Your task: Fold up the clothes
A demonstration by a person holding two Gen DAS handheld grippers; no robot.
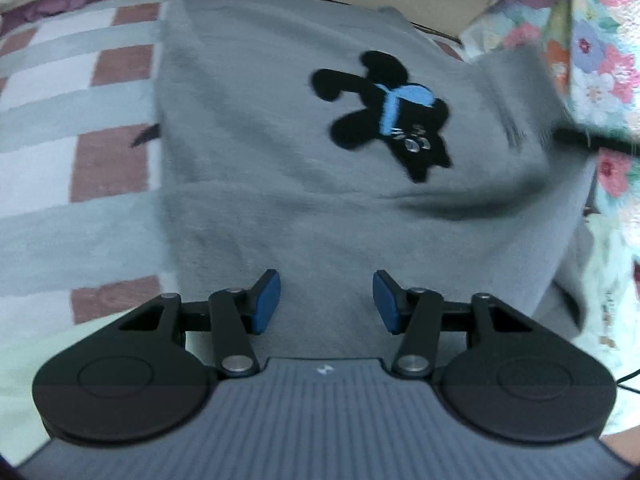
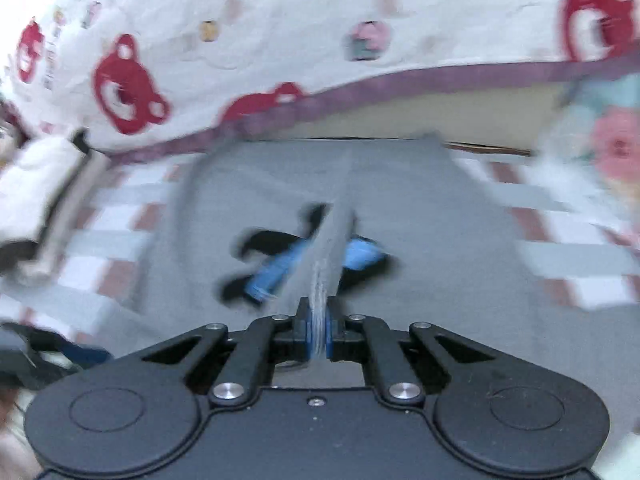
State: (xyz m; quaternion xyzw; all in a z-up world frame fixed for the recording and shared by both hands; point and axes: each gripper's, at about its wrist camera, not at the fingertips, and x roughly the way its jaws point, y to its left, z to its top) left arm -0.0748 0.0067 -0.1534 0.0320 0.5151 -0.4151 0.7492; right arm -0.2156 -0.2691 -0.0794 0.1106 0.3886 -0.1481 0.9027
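1. On a checked bed cover [image 1: 60, 128] of white, grey and reddish-brown squares lies one grey sweater [image 1: 280, 152], spread flat across the middle of both views.
2. One black cartoon figure [image 1: 384, 116] with a light-blue scarf is on the sweater's front; in the left wrist view it sits right of centre, with its rounded ears toward the far edge of the bed.
3. The sweater's long axis runs from the near edge, under the left gripper [image 1: 326, 300], away to the far edge by a purple-trimmed border.
4. Two grippers show, one per view, each with two blue pads.
5. The left gripper hovers over the near part of the sweater with its jaws apart; only flat cloth shows in the gap and the pads [image 1: 266, 302] press on nothing.
6. The right gripper [image 2: 318, 334] is clenched on a narrow grey strip of the sweater [image 2: 332, 240], which rises from the pads as a taut ridge running away across the cartoon figure [image 2: 272, 256].
7. In the left wrist view a lifted, blurred grey flap stands at the sweater's right side.
8. One white quilt with red bear heads [image 2: 132, 92] lies beyond the far edge.
9. One flowered cloth [image 1: 604, 60] lies at the right.
10. The right wrist view is motion-blurred.
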